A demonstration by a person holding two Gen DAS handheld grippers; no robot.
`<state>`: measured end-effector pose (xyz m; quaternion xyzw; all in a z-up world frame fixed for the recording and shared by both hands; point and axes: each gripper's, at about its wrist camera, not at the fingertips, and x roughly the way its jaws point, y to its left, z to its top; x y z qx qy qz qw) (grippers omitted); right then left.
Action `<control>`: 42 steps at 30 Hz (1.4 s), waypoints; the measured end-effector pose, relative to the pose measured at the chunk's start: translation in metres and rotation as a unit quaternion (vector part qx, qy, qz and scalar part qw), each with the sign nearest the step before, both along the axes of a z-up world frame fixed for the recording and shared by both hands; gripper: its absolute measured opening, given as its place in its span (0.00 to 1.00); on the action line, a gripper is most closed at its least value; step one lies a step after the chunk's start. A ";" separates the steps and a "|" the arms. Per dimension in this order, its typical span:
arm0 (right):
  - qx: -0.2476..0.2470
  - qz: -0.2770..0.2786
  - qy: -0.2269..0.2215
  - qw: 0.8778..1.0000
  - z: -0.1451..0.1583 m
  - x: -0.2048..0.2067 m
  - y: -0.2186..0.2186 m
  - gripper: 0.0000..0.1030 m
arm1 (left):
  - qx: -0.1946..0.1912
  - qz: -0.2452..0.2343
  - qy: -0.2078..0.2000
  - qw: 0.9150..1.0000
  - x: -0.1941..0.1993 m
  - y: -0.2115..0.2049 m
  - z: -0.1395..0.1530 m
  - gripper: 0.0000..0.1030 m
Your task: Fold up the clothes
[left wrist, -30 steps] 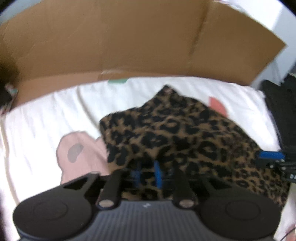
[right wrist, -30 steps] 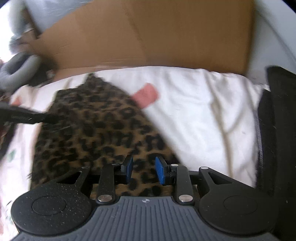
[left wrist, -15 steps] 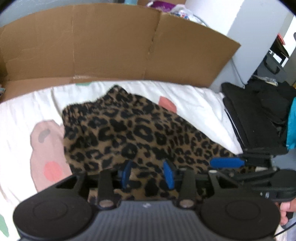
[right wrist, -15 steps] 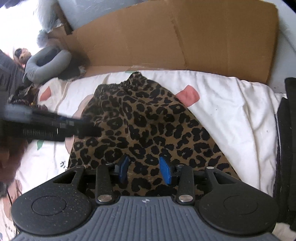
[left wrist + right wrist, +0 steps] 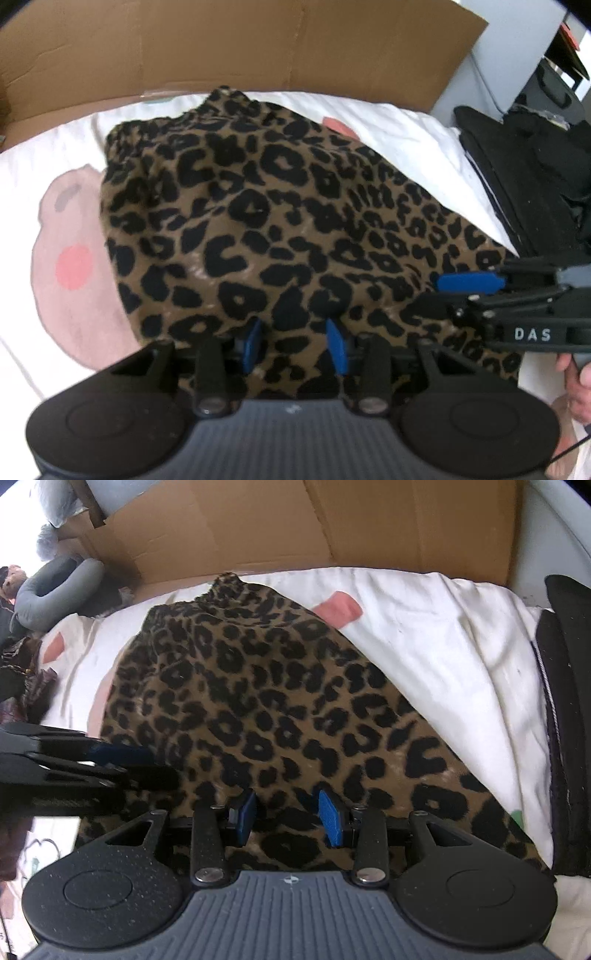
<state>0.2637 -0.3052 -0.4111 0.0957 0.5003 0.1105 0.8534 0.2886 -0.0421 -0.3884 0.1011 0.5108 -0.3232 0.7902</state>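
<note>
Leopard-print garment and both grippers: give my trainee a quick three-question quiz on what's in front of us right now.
1. True or false: the leopard-print garment lies spread on the white sheet.
2. What stands behind the sheet? A) a mirror B) a cardboard panel C) a curtain
3. Fill in: in the left wrist view, the right gripper reaches in from the ____ edge of the picture.

Key
1. True.
2. B, the cardboard panel.
3. Right. Both it and the left gripper hang over the fabric with jaws apart, pinching nothing.
</note>
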 end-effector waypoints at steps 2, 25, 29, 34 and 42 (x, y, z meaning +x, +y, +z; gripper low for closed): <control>-0.006 -0.004 0.000 1.000 -0.001 -0.003 -0.004 0.43 | 0.007 0.004 -0.005 1.000 -0.002 0.006 0.003 0.41; -0.011 -0.071 0.004 0.997 0.008 -0.045 -0.058 0.43 | 0.009 0.062 0.028 0.998 -0.050 0.099 0.021 0.37; 0.008 -0.074 -0.005 0.997 0.020 -0.060 -0.064 0.43 | -0.001 0.065 0.030 0.997 -0.060 0.112 0.032 0.37; 0.025 -0.074 -0.002 0.997 0.031 -0.074 -0.061 0.43 | 0.000 0.064 0.038 0.997 -0.075 0.134 0.039 0.37; 0.043 -0.063 -0.002 0.997 0.043 -0.089 -0.047 0.43 | 0.000 0.043 0.058 0.997 -0.101 0.160 0.036 0.37</control>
